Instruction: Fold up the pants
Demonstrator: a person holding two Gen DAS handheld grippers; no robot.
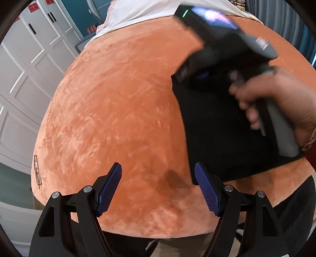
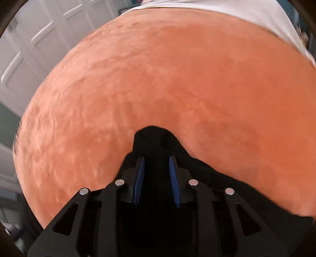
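Note:
The black pants (image 1: 215, 134) lie folded into a dark rectangle on the right of the orange plush surface (image 1: 118, 98). My left gripper (image 1: 158, 164) hangs open above bare orange plush, its right pad just beside the near left corner of the pants and nothing between its jaws. In the left wrist view my right gripper (image 1: 190, 77), held by a hand (image 1: 280, 102), is blurred at the far left corner of the pants. In the right wrist view the right gripper (image 2: 156, 158) is shut on a bunched fold of the black pants (image 2: 152, 136), which sticks out past the blue pads.
A white sheet (image 1: 142, 11) covers the far end of the orange surface (image 2: 177, 79). White panelled cupboard doors (image 1: 29, 59) stand to the left. The person's dark-clad legs (image 1: 296, 207) are at the near edge on the right.

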